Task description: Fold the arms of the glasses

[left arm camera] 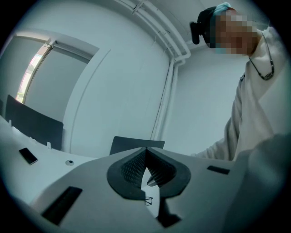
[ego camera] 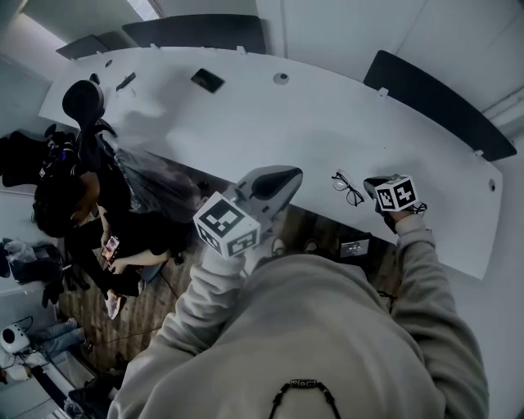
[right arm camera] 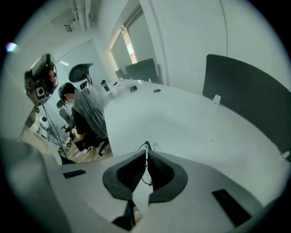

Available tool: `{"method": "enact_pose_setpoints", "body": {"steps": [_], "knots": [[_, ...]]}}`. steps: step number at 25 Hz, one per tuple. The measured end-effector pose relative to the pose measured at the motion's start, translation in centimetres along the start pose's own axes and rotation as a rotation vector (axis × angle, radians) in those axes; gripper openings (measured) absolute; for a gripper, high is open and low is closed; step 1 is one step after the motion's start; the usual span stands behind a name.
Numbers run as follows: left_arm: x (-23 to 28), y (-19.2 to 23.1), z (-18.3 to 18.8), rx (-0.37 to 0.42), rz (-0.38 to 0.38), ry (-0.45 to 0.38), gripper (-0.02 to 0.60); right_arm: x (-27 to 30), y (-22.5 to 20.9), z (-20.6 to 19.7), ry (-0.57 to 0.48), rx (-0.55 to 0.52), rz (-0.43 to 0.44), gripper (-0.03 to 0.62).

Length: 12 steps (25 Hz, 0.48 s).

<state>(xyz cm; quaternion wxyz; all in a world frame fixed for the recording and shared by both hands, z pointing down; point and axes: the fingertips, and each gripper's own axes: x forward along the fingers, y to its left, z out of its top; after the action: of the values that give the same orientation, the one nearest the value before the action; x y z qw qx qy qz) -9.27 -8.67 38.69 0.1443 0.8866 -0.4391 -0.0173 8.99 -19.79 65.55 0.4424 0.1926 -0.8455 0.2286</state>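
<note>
The glasses are by the bench's near edge. The right gripper has its fingers pinched on a thin dark part of them, likely an arm. The left gripper is held clear, fingers together and empty; folding seems barely begun.

We are in an open-plan office. A long white desk curves across the room, with dark divider panels standing along its far edge and a round cable grommet set in its top. A black office chair with a headrest stands by the desk's end, and a seated person looks at a phone above the wood floor. Around us are plain white walls, a window and a ceiling strip light.
</note>
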Motion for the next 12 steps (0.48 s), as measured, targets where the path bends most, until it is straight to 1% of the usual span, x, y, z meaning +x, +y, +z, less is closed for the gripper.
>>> {"method": "enact_pose_setpoints", "body": {"steps": [1,3,6,9,12], "knots": [[0.1,-0.1,0.1,0.003,-0.006,-0.001,0.006,-0.9,0.7,0.9,-0.049,0.002,0.016,0.023],[0.3,-0.4,0.3,0.006,-0.02,-0.003,0.006,-3.1,2.3,3.0,-0.153,-0.007,0.035,0.023],[0.5,-1.4,0.5,0.001,-0.053,-0.014,0.006,-7.1,5.0,5.9,-0.297,-0.023,0.029,0.021],[0.7,-2.4,0.6,0.0,-0.088,-0.023,0.006,-11.2,7.7,8.2,-0.407,-0.041,0.024,0.021],[1.1,-3.0,0.6,0.004,-0.113,-0.021,0.006,-15.1,9.7,9.9,-0.491,-0.055,0.023,0.021]]}}
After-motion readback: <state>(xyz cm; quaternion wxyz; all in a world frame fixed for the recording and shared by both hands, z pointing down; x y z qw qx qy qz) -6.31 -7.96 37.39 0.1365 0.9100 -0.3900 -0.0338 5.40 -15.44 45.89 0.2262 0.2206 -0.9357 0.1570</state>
